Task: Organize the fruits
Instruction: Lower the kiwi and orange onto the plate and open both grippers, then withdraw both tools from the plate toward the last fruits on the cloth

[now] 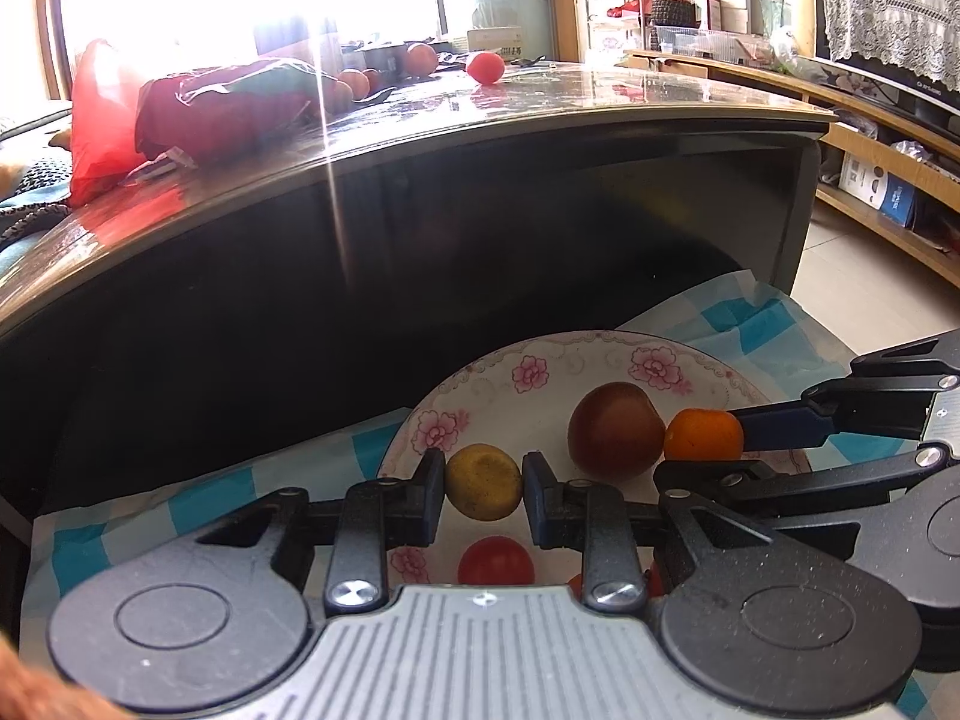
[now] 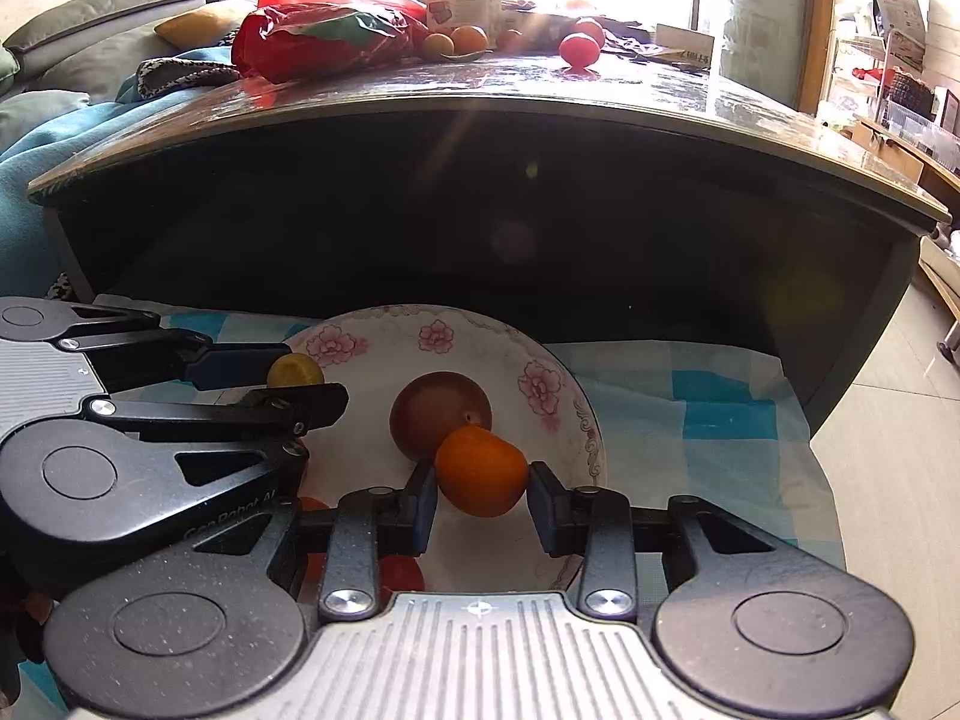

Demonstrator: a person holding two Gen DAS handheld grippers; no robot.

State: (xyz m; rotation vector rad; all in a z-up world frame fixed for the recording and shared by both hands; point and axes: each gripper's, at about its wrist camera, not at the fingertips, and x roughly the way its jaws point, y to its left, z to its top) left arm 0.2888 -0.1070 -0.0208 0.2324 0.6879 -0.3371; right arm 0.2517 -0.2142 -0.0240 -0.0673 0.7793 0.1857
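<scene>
A white floral plate (image 1: pixel 480 396) (image 2: pixel 384 336) lies on a blue checked cloth. My left gripper (image 1: pixel 483 483) is shut on a yellow fruit (image 1: pixel 483 482) above the plate; the fruit also shows in the right wrist view (image 2: pixel 294 371). My right gripper (image 2: pixel 482 483) is shut on an orange (image 2: pixel 480 471), also seen in the left wrist view (image 1: pixel 703 435), beside a brown round fruit (image 1: pixel 615 429) (image 2: pixel 441 414) on the plate. A red tomato (image 1: pixel 495 561) (image 2: pixel 401 576) lies on the plate's near side.
A dark table (image 1: pixel 420 138) (image 2: pixel 480 108) stands behind the cloth (image 1: pixel 750 324) (image 2: pixel 708 414). On it are a red plastic bag (image 1: pixel 198 108) (image 2: pixel 324 30), several oranges and a red tomato (image 1: pixel 485 67) (image 2: pixel 579 51). Shelves and tiled floor are to the right.
</scene>
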